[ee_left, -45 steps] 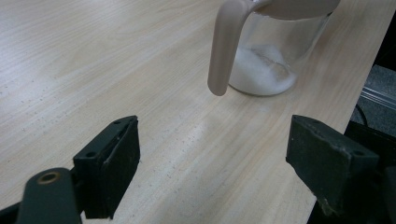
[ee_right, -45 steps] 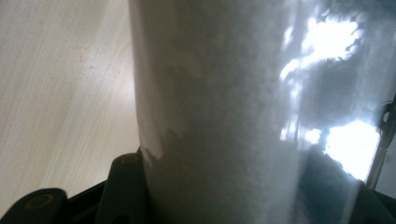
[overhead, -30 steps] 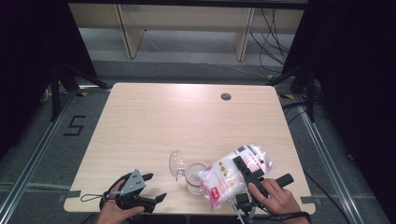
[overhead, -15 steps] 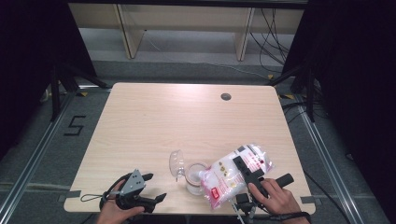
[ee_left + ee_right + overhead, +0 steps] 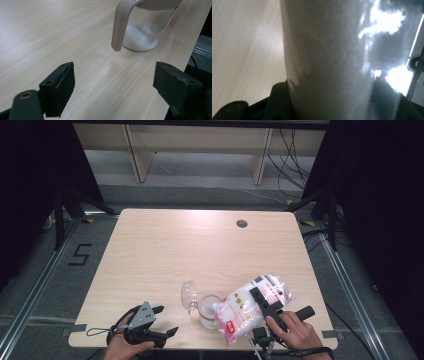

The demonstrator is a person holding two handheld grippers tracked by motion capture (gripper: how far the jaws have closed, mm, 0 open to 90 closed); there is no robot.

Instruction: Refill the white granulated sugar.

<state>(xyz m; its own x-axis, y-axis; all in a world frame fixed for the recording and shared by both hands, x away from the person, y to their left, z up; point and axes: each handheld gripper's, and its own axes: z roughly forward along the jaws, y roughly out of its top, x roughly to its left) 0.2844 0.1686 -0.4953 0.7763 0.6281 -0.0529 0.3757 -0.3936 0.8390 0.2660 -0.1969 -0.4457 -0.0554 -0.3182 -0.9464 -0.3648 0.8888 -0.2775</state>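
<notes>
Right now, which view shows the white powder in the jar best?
Left gripper view: white powder heaped at the bottom of the glass jar, unobstructed. High view shows it small beside the bag. Right gripper view gives the bag close up.

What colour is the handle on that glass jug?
The handle is pale beige, clearest in the left gripper view.

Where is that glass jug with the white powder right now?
In the high view the glass jug stands near the table's front edge, right of centre, under the tilted bag held by the right gripper.
</notes>
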